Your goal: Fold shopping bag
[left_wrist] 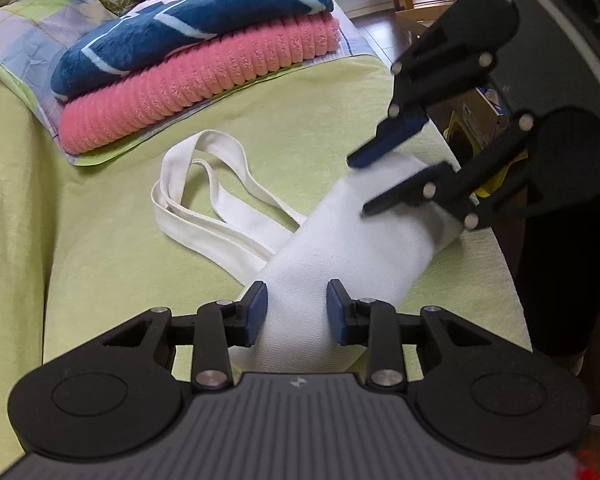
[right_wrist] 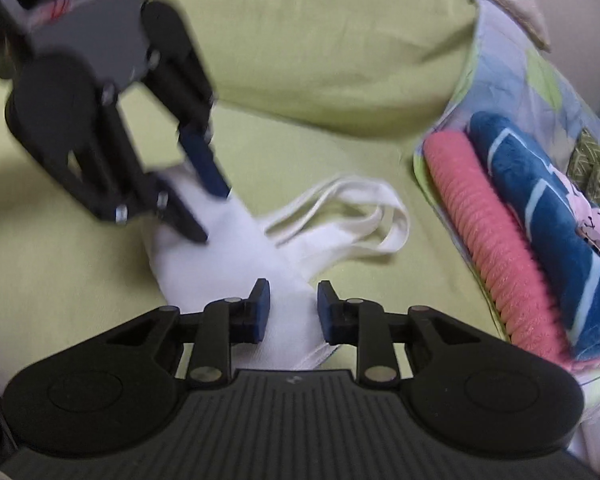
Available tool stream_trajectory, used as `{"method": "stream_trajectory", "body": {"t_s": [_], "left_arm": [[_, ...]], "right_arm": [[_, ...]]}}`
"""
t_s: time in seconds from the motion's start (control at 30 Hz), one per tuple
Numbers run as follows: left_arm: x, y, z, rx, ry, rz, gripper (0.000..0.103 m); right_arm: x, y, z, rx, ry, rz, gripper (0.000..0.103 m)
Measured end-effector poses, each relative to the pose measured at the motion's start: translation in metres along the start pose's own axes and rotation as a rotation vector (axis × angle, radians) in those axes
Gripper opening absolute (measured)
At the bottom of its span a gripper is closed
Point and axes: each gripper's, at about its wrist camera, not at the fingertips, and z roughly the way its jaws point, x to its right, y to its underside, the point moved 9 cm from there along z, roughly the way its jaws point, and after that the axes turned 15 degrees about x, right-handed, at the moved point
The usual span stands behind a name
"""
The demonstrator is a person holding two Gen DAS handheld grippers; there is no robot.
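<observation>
The right wrist view is smeared; the bag's near end is hidden behind the right gripper.

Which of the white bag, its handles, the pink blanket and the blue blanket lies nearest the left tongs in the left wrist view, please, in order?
1. White bag, between the left tongs.
2. Handles, ahead, left.
3. Pink blanket, farther, upper left.
4. Blue blanket, atop it, farthest.
</observation>
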Motion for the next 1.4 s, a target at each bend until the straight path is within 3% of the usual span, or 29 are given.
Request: {"method": "stream_trajectory", "body": {"t_s": [0.2,0.43,0.7,1.2,1.27,1.4], "left_arm": [[-0.001,-0.003,0.01,0.011,-0.012,-0.024,0.032],[0.002,-0.006,0.009,0.007,-0.051,-0.026,0.032],[0.008,-0.003,-0.002,-0.057,-0.095,-0.001,0.032],[0.002,-0.006,0.008,-0.017,-0.081,-0.051,0.032],[0.005,-0.006,0.005,-0.004,-0.089,-0.022,0.032],[0.025,-0.003,-0.015,0.012,-0.124,0.245,0.037]], "right_arm": [[0.007,0.008,0.022,-0.047,-0.026,0.112,0.025],[0.003,0.013,0.02,-0.036,-0.009,0.11,0.025],[0.0,0.011,0.018,-0.038,-0.015,0.123,0.025],[-0.001,0.013,0.025,-0.032,-0.032,0.149,0.025],[0.0,0.013,0.025,-0.031,-0.032,0.148,0.025],[0.001,0.013,0.024,-0.027,-0.035,0.151,0.025]]}}
